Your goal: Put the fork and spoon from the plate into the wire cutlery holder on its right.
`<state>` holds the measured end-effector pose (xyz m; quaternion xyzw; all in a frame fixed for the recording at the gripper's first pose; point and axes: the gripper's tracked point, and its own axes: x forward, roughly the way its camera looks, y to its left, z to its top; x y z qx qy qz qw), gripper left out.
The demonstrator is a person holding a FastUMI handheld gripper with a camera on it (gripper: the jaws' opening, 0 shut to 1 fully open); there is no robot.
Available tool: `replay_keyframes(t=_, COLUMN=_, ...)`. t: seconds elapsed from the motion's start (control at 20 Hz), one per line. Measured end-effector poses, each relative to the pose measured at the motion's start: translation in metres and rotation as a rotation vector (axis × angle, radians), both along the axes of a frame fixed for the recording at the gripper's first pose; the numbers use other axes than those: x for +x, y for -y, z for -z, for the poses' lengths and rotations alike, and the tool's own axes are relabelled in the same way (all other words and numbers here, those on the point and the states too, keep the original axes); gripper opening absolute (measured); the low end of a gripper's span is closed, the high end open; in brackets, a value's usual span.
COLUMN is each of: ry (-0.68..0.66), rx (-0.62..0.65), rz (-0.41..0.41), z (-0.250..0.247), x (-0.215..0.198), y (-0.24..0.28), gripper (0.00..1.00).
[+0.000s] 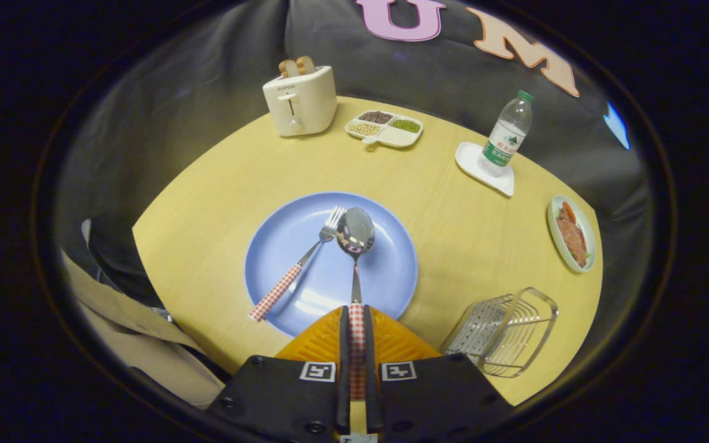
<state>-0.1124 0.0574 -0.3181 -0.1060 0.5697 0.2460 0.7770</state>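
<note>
My gripper point(357, 320) is shut on the spoon's red-checked handle, both fingers pressing on it. The spoon point(355, 237) points straight ahead, its shiny bowl held over the middle of the blue plate point(385, 271). The fork point(296, 271), with the same checked handle, lies slanted on the plate's left half; its tines are beside the spoon's bowl and its handle end hangs over the plate's near-left rim. The wire cutlery holder point(502, 332) stands on the table to the right of the plate and of my fingers, with nothing seen inside it.
On the round wooden table point(453, 246), beyond the plate: a white toaster point(300, 99) with bread, a divided dish of beans point(384, 128), a water bottle point(507, 135) on a white coaster, and a small dish of food point(571, 234) far right. A beige sleeve point(139, 344) is at the left.
</note>
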Motion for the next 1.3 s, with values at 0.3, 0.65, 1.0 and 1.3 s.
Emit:
replay_keyframes(t=0.3, ry=-0.014, rx=-0.051, rz=0.015, z=-0.033, x=0.006, y=0.053, gripper=0.13)
replay_keyframes(t=0.65, ry=-0.047, rx=-0.15, rz=0.002, z=-0.048, x=0.001, y=0.124, gripper=0.13)
replay_keyframes(t=1.0, ry=-0.094, rx=-0.238, rz=-0.048, z=-0.059, x=-0.007, y=0.165, gripper=0.13)
replay_keyframes(t=1.3, ry=-0.239, rx=-0.309, rz=-0.033, z=-0.044, x=-0.018, y=0.189, gripper=0.13)
